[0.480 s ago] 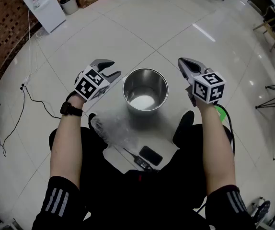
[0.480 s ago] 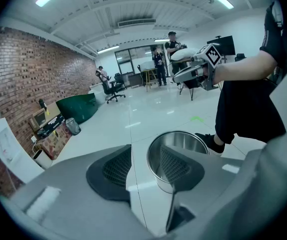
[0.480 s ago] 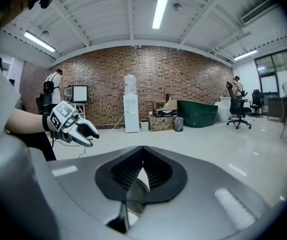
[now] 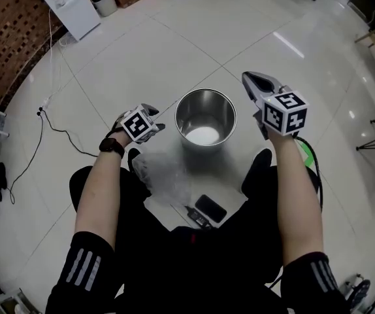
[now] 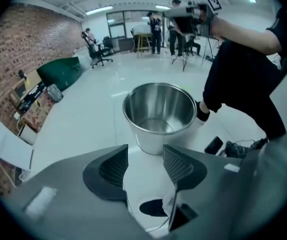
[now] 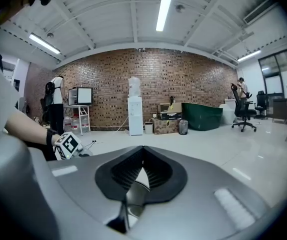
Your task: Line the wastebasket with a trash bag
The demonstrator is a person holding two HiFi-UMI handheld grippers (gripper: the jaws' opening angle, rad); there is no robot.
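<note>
On the pale floor just ahead of my feet, the steel wastebasket (image 4: 206,91) stands upright and unlined, its inside bare down to the bottom. The trash bag (image 4: 163,173), a clear crumpled film, lies on the floor nearer to me, close to the basket's side and by my left shoe. No part of it touches the rim.

My left gripper (image 4: 153,118) hangs beside the basket and tips steeply down, its fingers spread with only floor between them. The left gripper view shows the wastebasket (image 5: 158,139) just beyond the open fingers. My right gripper (image 4: 247,80) is held higher on the basket's other side, nearly level, its fingers closed together on nothing.

A dark phone (image 4: 211,208) and a small cabled device lie on the floor between my legs, clear of the work.

By my reading the job has hardly begun. The bag is yet to be picked up, opened, lowered into the basket and folded over the rim.
</note>
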